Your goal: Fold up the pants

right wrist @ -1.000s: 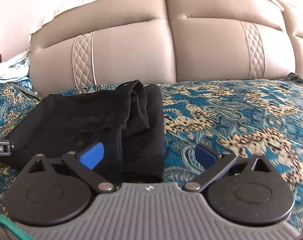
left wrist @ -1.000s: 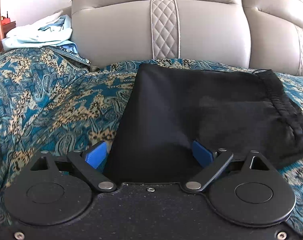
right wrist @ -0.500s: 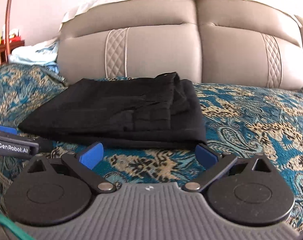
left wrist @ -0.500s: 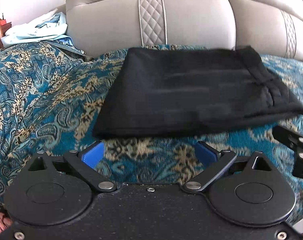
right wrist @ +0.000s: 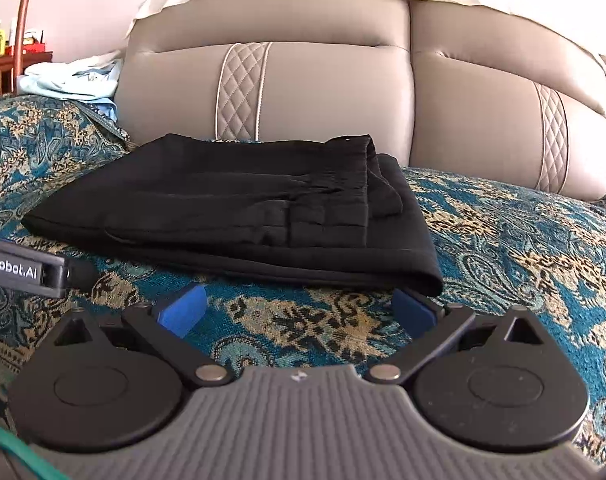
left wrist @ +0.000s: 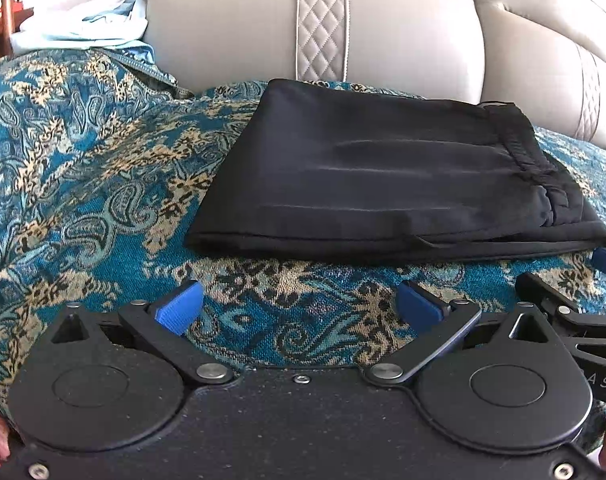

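The black pants (left wrist: pixel 383 176) lie folded into a flat rectangle on the teal paisley bedspread (left wrist: pixel 83 168), waistband at the right end. They also show in the right wrist view (right wrist: pixel 239 208). My left gripper (left wrist: pixel 299 308) is open and empty, just in front of the fold's near edge and clear of it. My right gripper (right wrist: pixel 299 308) is open and empty too, in front of the pants' near right corner. Part of the right gripper (left wrist: pixel 563 312) shows at the right edge of the left wrist view, and the left gripper's body (right wrist: pixel 23 270) at the left edge of the right wrist view.
A padded beige headboard (right wrist: pixel 323 92) rises right behind the pants. Light blue clothes (left wrist: pixel 91 28) are piled at the back left. A wooden side table with bottles (right wrist: pixel 7 56) stands at the far left. The bedspread stretches on to the right (right wrist: pixel 523 240).
Both grippers have drawn back from the pants, which a second ago lay between their fingers. The pants now lie flat and released on the bed.
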`<move>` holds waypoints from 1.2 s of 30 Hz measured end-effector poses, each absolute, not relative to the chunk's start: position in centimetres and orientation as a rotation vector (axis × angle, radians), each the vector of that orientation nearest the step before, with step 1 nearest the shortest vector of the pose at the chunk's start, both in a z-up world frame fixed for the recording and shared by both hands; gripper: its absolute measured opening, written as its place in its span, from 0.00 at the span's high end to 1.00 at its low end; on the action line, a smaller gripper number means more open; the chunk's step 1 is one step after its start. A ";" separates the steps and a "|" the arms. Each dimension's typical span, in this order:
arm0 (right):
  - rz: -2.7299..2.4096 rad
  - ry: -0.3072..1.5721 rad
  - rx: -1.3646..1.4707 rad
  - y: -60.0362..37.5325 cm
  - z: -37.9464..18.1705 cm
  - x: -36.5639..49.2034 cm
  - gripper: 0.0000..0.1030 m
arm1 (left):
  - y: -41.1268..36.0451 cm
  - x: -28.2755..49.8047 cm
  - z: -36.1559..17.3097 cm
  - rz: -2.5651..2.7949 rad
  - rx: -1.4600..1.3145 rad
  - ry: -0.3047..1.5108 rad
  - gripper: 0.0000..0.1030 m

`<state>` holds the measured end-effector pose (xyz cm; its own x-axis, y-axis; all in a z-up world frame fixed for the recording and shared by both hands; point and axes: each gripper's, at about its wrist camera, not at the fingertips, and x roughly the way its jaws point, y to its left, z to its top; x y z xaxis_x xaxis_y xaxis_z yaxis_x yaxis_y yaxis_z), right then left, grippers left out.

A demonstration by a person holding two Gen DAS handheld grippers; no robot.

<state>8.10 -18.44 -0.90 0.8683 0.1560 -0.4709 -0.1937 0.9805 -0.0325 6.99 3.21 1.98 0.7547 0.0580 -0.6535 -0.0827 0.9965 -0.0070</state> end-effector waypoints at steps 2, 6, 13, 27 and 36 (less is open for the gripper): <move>0.180 0.481 -0.085 -18.2 -1.0 8.1 0.00 | 3.1 7.0 1.9 0.073 -0.025 0.704 0.00; 0.179 0.481 -0.088 -18.1 -1.0 8.2 0.00 | 3.3 7.0 1.8 0.064 -0.034 0.694 0.00; 0.172 0.477 -0.093 -17.9 -1.1 8.2 0.00 | 3.4 7.1 1.8 0.054 -0.038 0.690 0.00; 0.169 0.471 -0.095 -17.8 -1.2 8.2 0.00 | 3.2 6.9 1.8 0.056 -0.039 0.681 0.00; 0.170 0.470 -0.095 -17.9 -1.2 8.1 0.00 | 3.1 6.9 1.9 0.058 -0.039 0.676 0.00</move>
<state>8.14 -17.85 -1.24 0.8778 0.1409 -0.4578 -0.1847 0.9814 -0.0521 6.88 3.10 1.89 0.7785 0.0408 -0.6263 -0.0660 0.9977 -0.0171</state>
